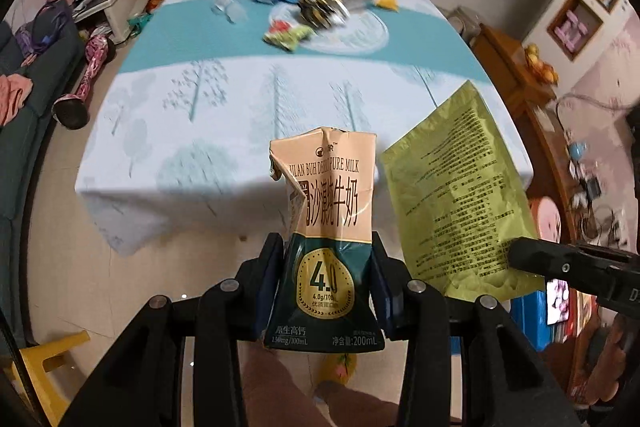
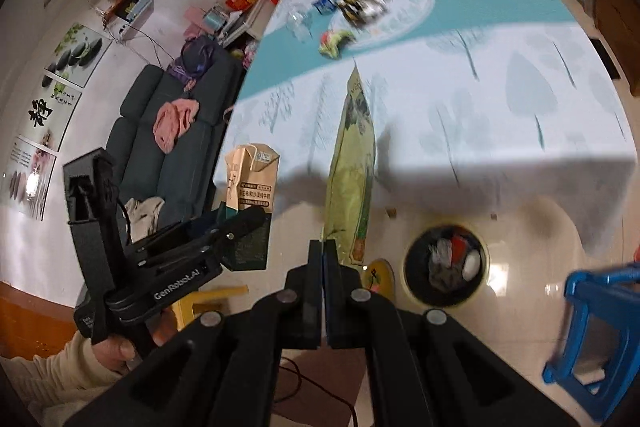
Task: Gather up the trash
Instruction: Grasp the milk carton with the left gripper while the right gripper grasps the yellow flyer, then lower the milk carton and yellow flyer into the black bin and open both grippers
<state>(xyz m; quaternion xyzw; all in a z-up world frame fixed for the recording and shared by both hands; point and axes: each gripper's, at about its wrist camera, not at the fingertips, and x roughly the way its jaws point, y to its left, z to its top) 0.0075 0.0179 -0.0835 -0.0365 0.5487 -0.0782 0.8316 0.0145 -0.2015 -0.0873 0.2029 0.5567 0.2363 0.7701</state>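
My left gripper (image 1: 326, 267) is shut on a crumpled milk carton (image 1: 326, 211), peach on top and dark green below, held upright in front of the table's near edge. The carton also shows in the right wrist view (image 2: 250, 183), with the left gripper (image 2: 236, 227) around it. My right gripper (image 2: 323, 247) is shut on a flat yellow-green bag (image 2: 352, 163), seen edge-on; the bag shows broadside in the left wrist view (image 1: 456, 195). A black trash bin (image 2: 446, 269) with waste in it stands on the floor below the table, right of my right gripper.
The table (image 1: 224, 115) has a white and teal cloth. Several wrappers (image 1: 316, 3) and a clear plastic piece (image 1: 228, 1) lie at its far end. A sofa (image 2: 168, 131) is to the left, a blue stool (image 2: 600, 327) to the right, a yellow stool (image 1: 44, 367) low left.
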